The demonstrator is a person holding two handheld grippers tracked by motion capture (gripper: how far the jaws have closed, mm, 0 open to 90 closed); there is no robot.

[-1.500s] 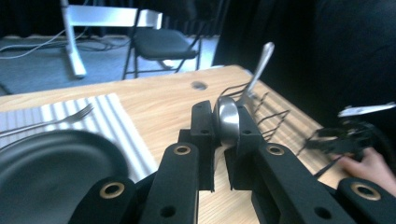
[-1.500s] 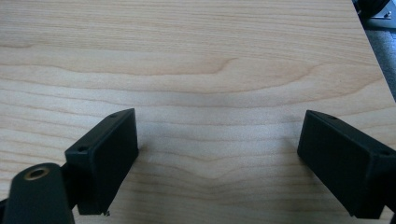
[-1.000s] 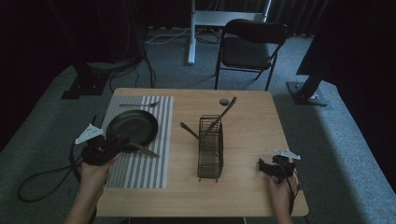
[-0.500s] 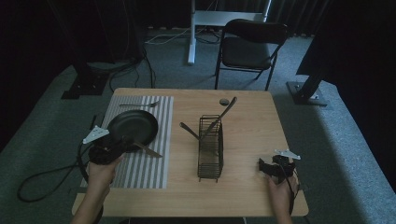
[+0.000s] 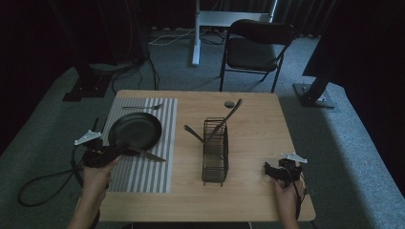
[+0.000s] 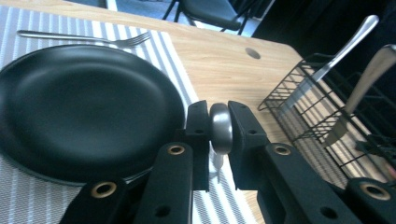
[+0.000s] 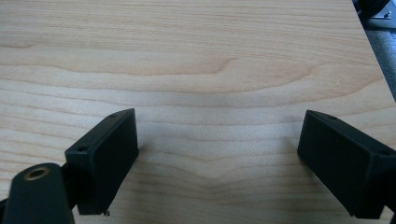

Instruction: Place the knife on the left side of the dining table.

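The left gripper (image 5: 111,153) sits low at the near left edge of the striped placemat (image 5: 143,174), its jaws pinching the rounded handle end of a table knife (image 6: 220,128). They have just eased open a touch, but the handle is between the pads and looks gripped. The knife (image 5: 145,154) lies across the mat just off the near rim of the black plate (image 5: 135,130), blade pointing toward the wire cutlery basket (image 5: 215,157). A fork (image 5: 142,107) lies beyond the plate near the mat's far edge. Bare wood runs between mat and basket. The right gripper (image 5: 276,171) rests by the table's (image 5: 258,124) near right corner, jaws spread wide over bare wood, well apart from the basket.
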